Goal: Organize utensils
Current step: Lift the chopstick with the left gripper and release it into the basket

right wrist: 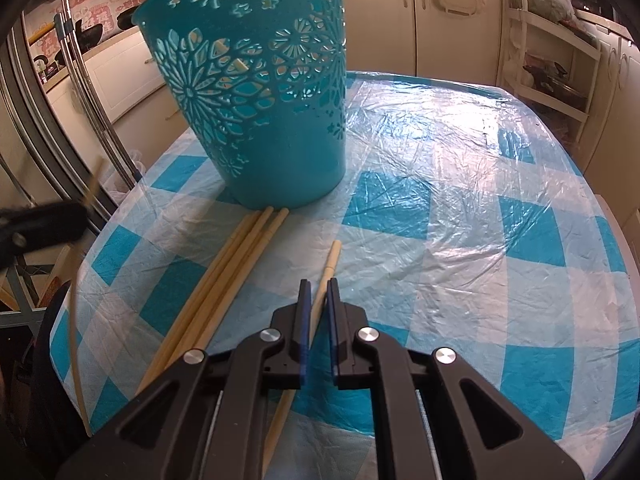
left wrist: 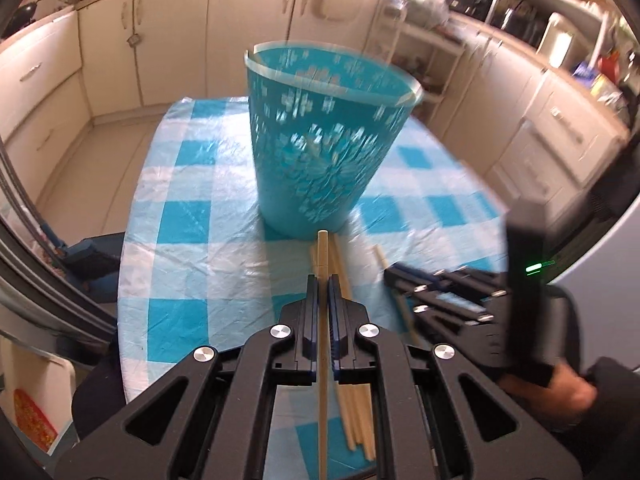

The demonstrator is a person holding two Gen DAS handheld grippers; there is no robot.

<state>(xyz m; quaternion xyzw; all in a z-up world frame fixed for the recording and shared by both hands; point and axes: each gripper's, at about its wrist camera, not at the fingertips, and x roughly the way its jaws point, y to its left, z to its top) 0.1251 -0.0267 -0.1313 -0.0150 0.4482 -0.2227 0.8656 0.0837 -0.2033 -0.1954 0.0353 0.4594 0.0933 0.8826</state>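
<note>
The left gripper [left wrist: 323, 280] was clamped on a single pale wooden chopstick [left wrist: 322, 252], whose blunt end stuck out beyond the blue pads toward the foot of the basket. That chopstick ran back between the jaws and under the gripper body. In the right wrist view the same gripper showed only as a dark blur at the left edge, with a blurred chopstick in it.

The right gripper [right wrist: 318, 284] had its jaws drawn in narrowly around another chopstick [right wrist: 331, 258]; the stick lay on the cloth between the pads, and whether the pads actually pressed it could not be told. A person's hand [left wrist: 560, 394] held that gripper's handle at the right of the left wrist view.

A teal plastic basket [right wrist: 256, 92] with flower-shaped cut-outs stood upright on the far left part of the table. At least one pale stick [right wrist: 240, 66] showed through its cut-outs, leaning inside.

A bundle of loose chopsticks [right wrist: 240, 256] lay side by side on the cloth, their far ends just at the basket's base, left of the right gripper's chopstick.

The table was covered with a blue-and-white checked tablecloth [right wrist: 460, 208], crinkled and glossy. Cream kitchen cabinets [left wrist: 172, 36] ran along the far wall, and a white shelf rack [right wrist: 556, 64] stood at the far right.
</note>
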